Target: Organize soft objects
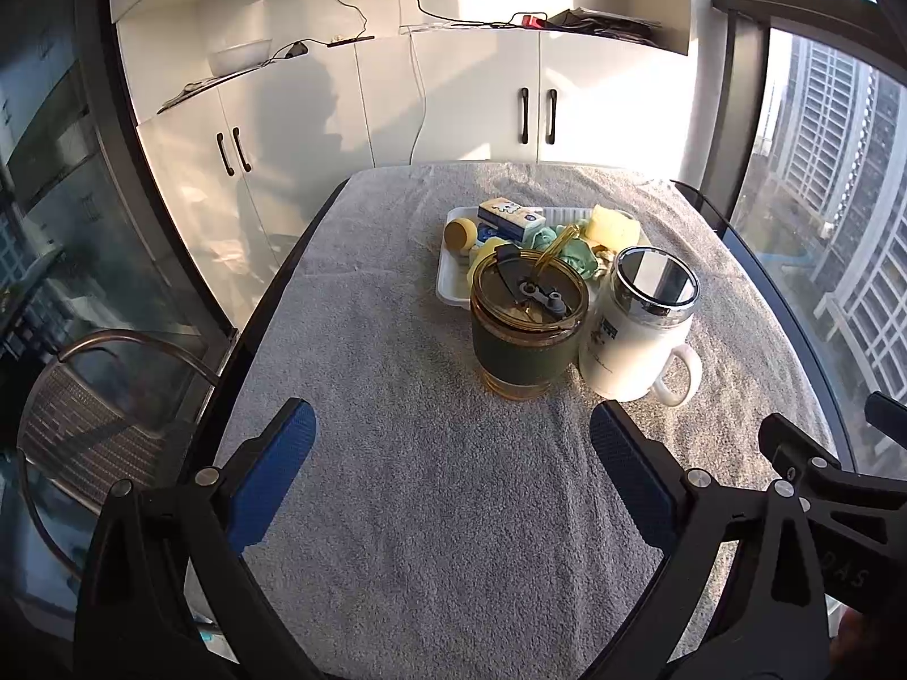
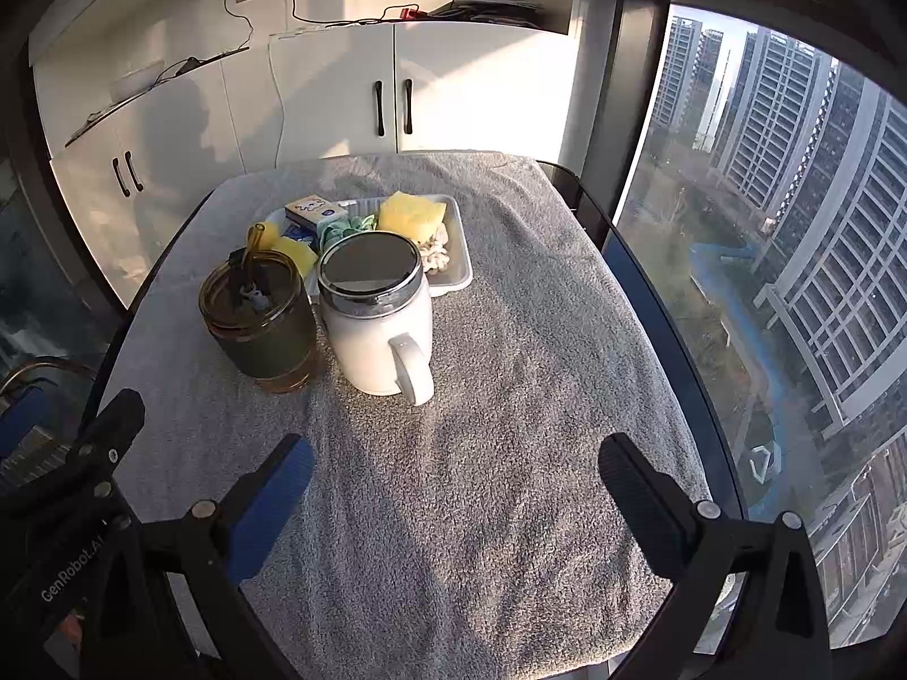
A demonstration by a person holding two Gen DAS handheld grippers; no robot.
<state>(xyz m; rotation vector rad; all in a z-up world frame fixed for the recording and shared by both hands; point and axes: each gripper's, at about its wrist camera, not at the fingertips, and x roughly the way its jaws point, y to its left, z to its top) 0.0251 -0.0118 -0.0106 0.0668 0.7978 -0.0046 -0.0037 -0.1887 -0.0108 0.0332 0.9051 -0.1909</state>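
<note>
Both claws hang wide open over the grey towel, gripping nothing. Ahead of the left gripper stands an amber tumbler with a straw, a white lidded mug just beside it. Beyond them, well ahead of the right gripper, the white tray holds a yellow sponge, a tissue pack and green cloth.

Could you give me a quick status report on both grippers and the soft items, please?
Left gripper open, empty. Right gripper open, empty. Soft items, including yellow sponge, piled in white tray. Amber tumbler and white mug stand in front.
</note>
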